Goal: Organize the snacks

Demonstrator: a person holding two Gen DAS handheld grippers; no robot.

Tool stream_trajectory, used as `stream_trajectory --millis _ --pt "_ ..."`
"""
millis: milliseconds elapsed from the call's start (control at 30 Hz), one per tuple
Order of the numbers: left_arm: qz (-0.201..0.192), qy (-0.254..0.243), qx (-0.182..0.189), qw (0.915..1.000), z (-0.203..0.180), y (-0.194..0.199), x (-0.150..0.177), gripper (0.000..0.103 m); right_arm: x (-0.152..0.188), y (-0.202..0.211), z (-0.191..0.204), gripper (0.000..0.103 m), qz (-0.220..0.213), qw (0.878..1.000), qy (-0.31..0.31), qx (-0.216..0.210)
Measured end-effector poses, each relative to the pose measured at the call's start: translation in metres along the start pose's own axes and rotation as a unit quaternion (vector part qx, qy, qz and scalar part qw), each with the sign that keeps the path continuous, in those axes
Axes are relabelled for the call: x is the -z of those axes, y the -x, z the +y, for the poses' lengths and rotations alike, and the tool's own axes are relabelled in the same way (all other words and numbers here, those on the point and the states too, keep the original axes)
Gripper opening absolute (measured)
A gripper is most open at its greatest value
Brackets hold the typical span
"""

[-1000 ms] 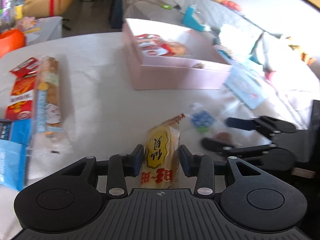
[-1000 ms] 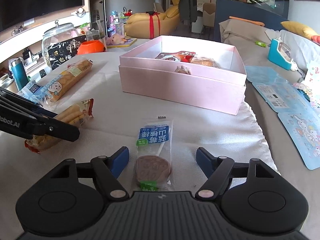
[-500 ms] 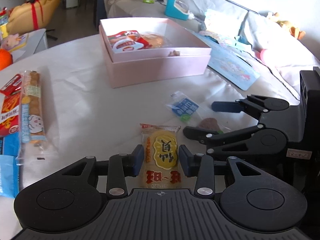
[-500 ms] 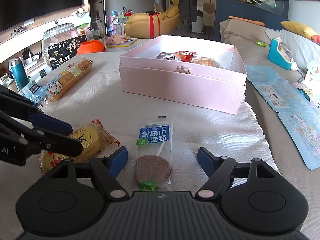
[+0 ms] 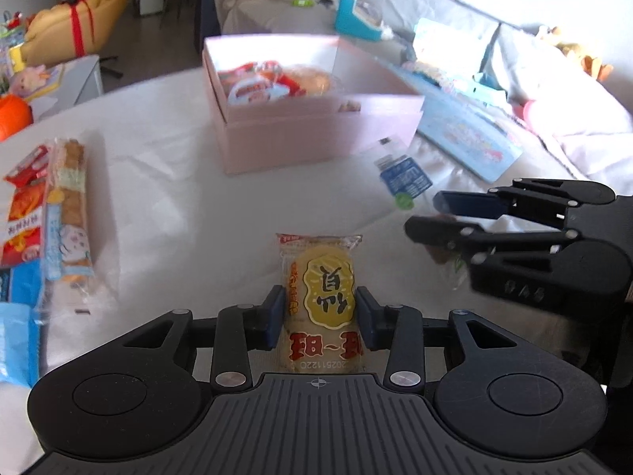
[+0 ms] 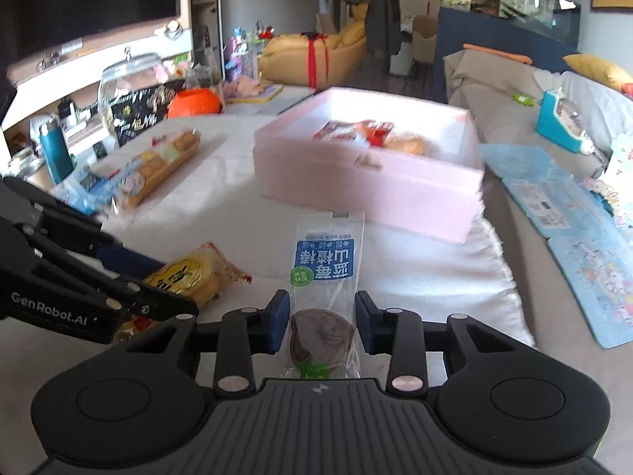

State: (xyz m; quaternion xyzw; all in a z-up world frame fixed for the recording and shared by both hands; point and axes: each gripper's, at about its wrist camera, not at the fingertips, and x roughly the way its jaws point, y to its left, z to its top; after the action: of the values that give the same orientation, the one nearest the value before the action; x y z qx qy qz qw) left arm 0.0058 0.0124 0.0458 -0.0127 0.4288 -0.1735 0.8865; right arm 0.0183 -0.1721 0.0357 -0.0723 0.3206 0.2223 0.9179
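White tabletop ahead: left hand-held gripper pinches a cracker pack; right hand-held gripper, closing, squeezes a soft, light pouch low down.

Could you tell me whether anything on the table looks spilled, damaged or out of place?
Nothing looks spilled or torn. Several snacks simply lie loose outside the pink box: the long biscuit pack and red packet at the table's left side.

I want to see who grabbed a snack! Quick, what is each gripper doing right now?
Left gripper: shut on the yellow rice cracker packet.
Right gripper: jaws closing on the clear hawthorn snack packet, pads already touching it.
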Motion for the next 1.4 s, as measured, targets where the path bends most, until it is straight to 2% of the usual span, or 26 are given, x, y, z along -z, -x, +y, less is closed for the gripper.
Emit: stream_trajectory --millis 100,200,333,400,433,467,500,533,567,633,700,767,833,900,967,1033,1133,1200,1267,1400 --pt "-0.039 0.005 0.009 0.9992 0.003 0.017 -0.012 0.043 -0.012 0.014 -0.008 0.035 -0.023 1.0 -0.011 0.001" --pt "-0.105 0.005 0.017 0.9943 0.007 0.044 -0.036 0.043 -0.036 0.033 -0.014 0.035 -0.064 0.998 -0.008 0.003" --pt "-0.209 -0.008 0.02 0.9778 0.007 0.075 -0.091 0.044 -0.09 0.054 -0.027 0.035 -0.126 0.992 -0.003 0.008" --pt "-0.238 -0.002 0.044 0.9703 0.012 0.076 -0.126 0.046 -0.126 0.055 -0.033 0.036 -0.146 0.989 0.004 0.018" --pt "-0.233 0.014 0.062 0.9703 0.018 0.069 -0.143 0.047 -0.145 0.052 -0.037 0.036 -0.147 0.989 0.0 0.024" --pt "-0.213 0.035 0.078 0.9733 0.025 0.057 -0.158 0.047 -0.163 0.047 -0.043 0.042 -0.143 0.989 -0.008 0.023" --pt "-0.182 0.06 0.089 0.9774 0.034 0.041 -0.17 0.045 -0.179 0.038 -0.05 0.059 -0.131 0.991 -0.016 0.015" --pt "-0.153 0.091 0.089 0.98 0.045 0.022 -0.177 0.043 -0.192 0.027 -0.058 0.067 -0.116 0.993 -0.027 0.011" --pt "-0.144 0.1 0.079 0.9813 0.05 0.013 -0.177 0.043 -0.2 0.016 -0.064 0.072 -0.105 0.993 -0.041 0.014" --pt "-0.142 0.098 0.068 0.9827 0.06 0.002 -0.164 0.043 -0.202 -0.001 -0.073 0.072 -0.079 0.995 -0.058 0.028" --pt "-0.143 0.124 0.075 0.9791 0.079 0.003 -0.137 0.043 -0.189 -0.014 -0.076 0.072 -0.057 0.996 -0.065 0.034" --pt "-0.142 0.152 0.064 0.9759 0.102 0.009 -0.112 0.043 -0.172 -0.022 -0.073 0.072 -0.041 0.997 -0.058 0.031" --pt "-0.141 0.173 0.03 0.9743 0.124 0.02 -0.084 0.043 -0.157 -0.033 -0.063 0.072 -0.021 0.998 -0.042 0.039" --pt "-0.139 0.196 -0.025 0.9705 0.145 0.036 -0.053 0.043 -0.149 -0.045 -0.049 0.072 -0.005 0.999 -0.024 0.036" --pt "-0.131 0.235 -0.088 0.9591 0.166 0.054 -0.017 0.043 -0.148 -0.055 -0.029 0.072 0.007 1.0 -0.008 0.015" --pt "-0.12 0.282 -0.126 0.9435 0.188 0.07 0.016 0.043 -0.148 -0.061 -0.001 0.072 0.014 1.0 0.009 -0.017" --pt "-0.121 0.329 -0.135 0.9268 0.208 0.09 0.053 0.043 -0.155 -0.078 0.049 0.072 0.027 0.997 0.029 -0.068" --pt "-0.127 0.351 -0.129 0.9189 0.215 0.098 0.069 0.043 -0.164 -0.094 0.082 0.072 0.038 0.994 0.035 -0.098" --pt "-0.138 0.363 -0.111 0.915 0.217 0.104 0.081 0.042 -0.174 -0.116 0.117 0.072 0.048 0.991 0.041 -0.121" --pt "-0.145 0.366 -0.097 0.9143 0.216 0.104 0.088 0.042 -0.203 -0.177 0.171 0.073 0.073 0.987 0.035 -0.142"
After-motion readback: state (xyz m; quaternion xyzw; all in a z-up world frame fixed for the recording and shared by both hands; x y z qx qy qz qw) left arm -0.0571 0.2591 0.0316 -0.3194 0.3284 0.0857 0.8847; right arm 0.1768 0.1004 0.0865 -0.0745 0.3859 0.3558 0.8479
